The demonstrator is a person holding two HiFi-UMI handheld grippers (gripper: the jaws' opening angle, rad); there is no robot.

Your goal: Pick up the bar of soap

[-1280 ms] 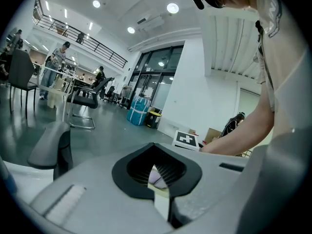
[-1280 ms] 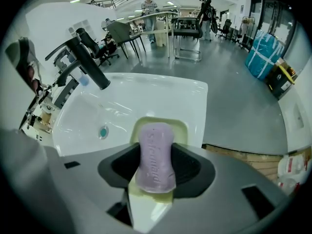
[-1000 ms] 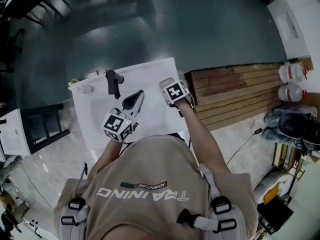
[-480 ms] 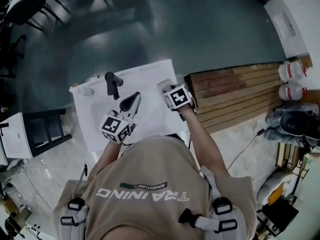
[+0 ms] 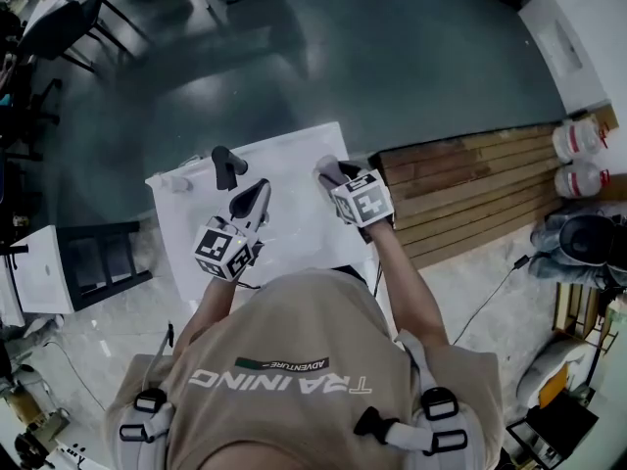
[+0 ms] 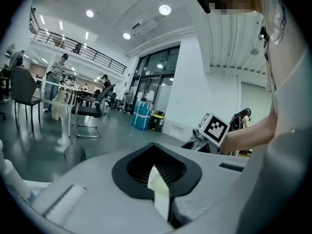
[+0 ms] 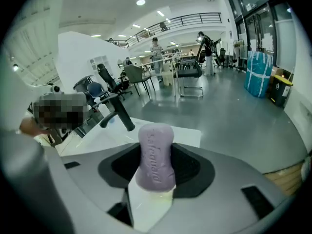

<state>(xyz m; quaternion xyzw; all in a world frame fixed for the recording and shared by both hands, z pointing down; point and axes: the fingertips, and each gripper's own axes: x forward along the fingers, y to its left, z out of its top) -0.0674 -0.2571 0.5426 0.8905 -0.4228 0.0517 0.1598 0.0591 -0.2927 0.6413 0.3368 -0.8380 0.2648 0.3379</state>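
Note:
A purple bar of soap (image 7: 156, 156) stands upright between the jaws of my right gripper (image 7: 154, 191), which is shut on it. In the head view the right gripper (image 5: 331, 174) hovers over the right part of the white washbasin (image 5: 294, 155); the soap is barely visible there. My left gripper (image 5: 251, 200) points over the basin's middle, just right of the black tap (image 5: 226, 166). In its own view the left gripper (image 6: 159, 182) is shut with nothing between its pale pads, and the right gripper's marker cube (image 6: 213, 128) shows to its right.
The black tap (image 7: 117, 112) rises from the basin's white top (image 7: 168, 128). A wooden pallet (image 5: 460, 184) lies on the floor to the right, with two white jugs (image 5: 580, 160) beyond it. A black shelf frame (image 5: 98, 262) stands at the left, office chairs (image 7: 187, 74) farther off.
My right gripper has risen and drawn a little right and back from the basin's far right corner with the soap in it. The left gripper has barely moved.

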